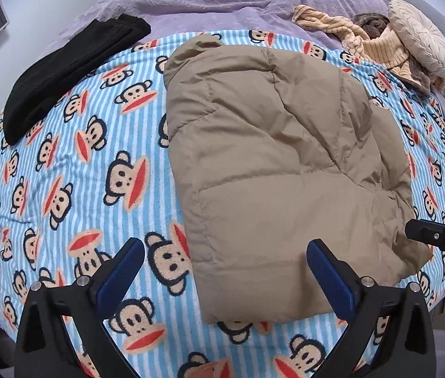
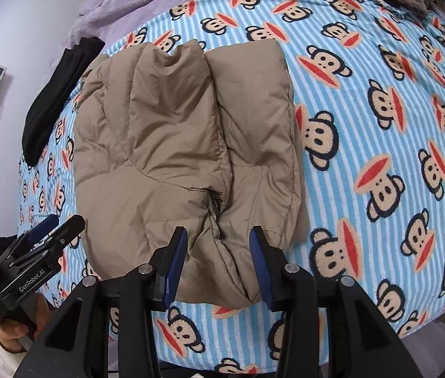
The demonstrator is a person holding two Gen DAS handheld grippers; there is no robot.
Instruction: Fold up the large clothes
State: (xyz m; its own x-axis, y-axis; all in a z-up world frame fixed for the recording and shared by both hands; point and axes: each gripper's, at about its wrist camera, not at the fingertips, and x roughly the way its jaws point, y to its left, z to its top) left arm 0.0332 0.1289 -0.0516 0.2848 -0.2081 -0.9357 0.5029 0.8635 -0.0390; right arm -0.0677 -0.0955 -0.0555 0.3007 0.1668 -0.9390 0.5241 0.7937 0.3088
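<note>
A tan puffer jacket [image 1: 279, 163] lies folded into a thick bundle on the monkey-print striped blanket [image 1: 90, 170], with a folded black garment [image 1: 65, 69] at about ten o'clock from it. The left gripper [image 1: 225, 271] hangs wide open over the bundle's near left corner, holding nothing. The right gripper [image 2: 219, 264] stands partly open, its blue pads [image 2: 260, 267] flanking the jacket's near hem; whether they press it I cannot tell.

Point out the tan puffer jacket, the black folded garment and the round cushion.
tan puffer jacket [image 1: 279, 157], left wrist view, middle of its quilted top.
black folded garment [image 1: 65, 72], left wrist view, its middle.
round cushion [image 1: 421, 36], left wrist view, its pleated face.
</note>
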